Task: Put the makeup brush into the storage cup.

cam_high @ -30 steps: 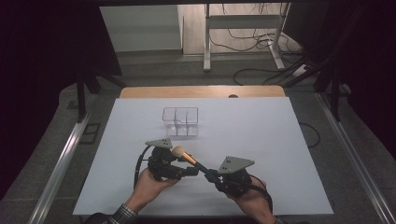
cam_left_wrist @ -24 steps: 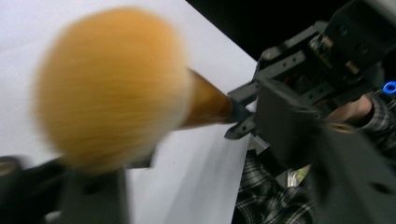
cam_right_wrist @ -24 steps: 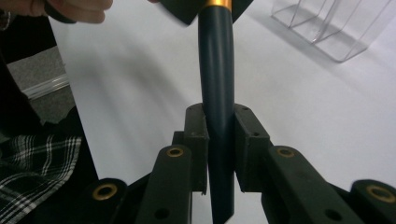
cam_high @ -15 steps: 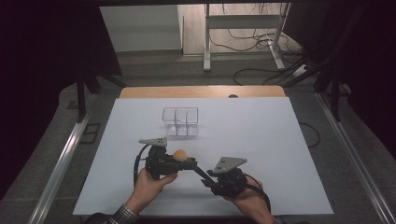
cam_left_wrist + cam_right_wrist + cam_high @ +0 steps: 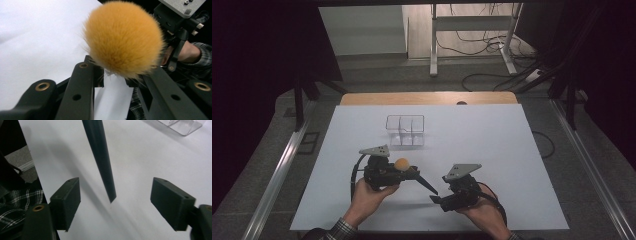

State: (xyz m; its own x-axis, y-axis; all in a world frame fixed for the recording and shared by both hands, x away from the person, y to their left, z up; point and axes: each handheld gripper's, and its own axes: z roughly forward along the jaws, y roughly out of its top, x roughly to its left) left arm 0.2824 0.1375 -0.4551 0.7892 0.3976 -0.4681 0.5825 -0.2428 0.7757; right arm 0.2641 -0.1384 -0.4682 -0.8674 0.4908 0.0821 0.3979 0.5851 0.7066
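A make-up brush with a round orange head (image 5: 401,163) (image 5: 123,37) and a tapering black handle (image 5: 426,184) (image 5: 100,157) is held above the white table. My left gripper (image 5: 408,172) (image 5: 117,75) is shut on the brush just below its head. The handle points right and toward the person. My right gripper (image 5: 435,199) (image 5: 118,202) is open. The handle's tip hangs between its two pads (image 5: 66,202) without touching either.
A clear plastic organiser with compartments (image 5: 405,130) (image 5: 183,126) stands on the white table sheet (image 5: 492,145), beyond the grippers. A wooden table edge (image 5: 427,98) runs along the far side. Metal rails flank the table left and right.
The right gripper has drawn back to the right, leaving the handle tip free between its open jaws. The left gripper has shifted slightly, with the orange head now turned upward.
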